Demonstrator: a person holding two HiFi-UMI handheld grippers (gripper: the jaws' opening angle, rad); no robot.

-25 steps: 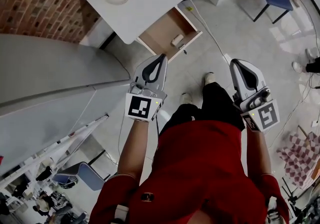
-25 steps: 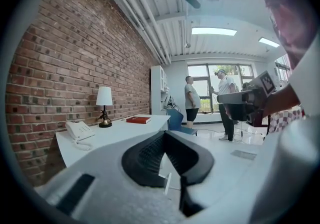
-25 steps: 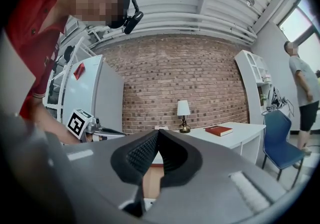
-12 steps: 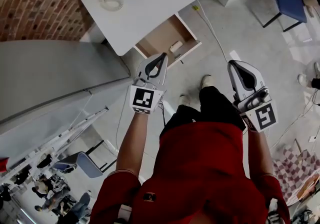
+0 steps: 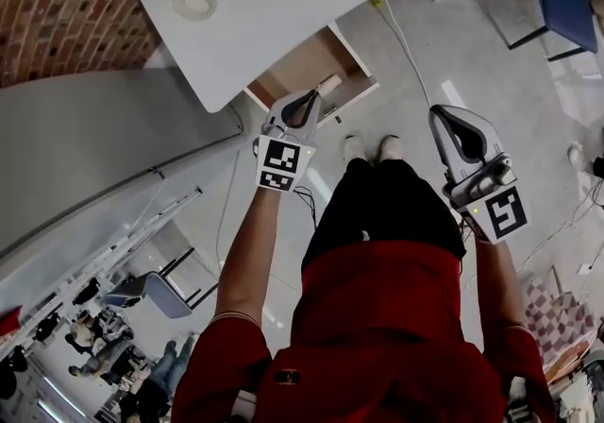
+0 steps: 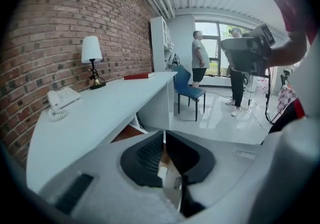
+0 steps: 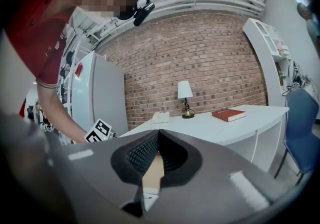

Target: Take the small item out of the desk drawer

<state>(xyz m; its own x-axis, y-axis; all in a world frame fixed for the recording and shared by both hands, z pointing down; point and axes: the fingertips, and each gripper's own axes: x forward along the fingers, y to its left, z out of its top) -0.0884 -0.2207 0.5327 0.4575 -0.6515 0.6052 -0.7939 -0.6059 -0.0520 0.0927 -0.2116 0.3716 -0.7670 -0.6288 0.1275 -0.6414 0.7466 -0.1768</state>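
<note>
Reaching stage: drawer [image 5: 300, 65] open; extraction not begun.
Small item [image 5: 329, 84]: lying in drawer, untouched, just beyond left tips.
Left gripper [image 5: 312, 95]: jaws starting to part, nothing between.
Right gripper [image 5: 442, 116]: pressed together, empty, well apart.
Outstanding: grasp, lift clear.

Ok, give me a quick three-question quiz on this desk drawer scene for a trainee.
1. True or false: the drawer is shut.
2. What lies in the drawer? A: a red book. B: a small white item. C: a phone.
3. Which tool is nearer the drawer?

Key:
1. False, it stands open.
2. B.
3. The left tool. Its jaws are just starting to open, with nothing between them.
</note>
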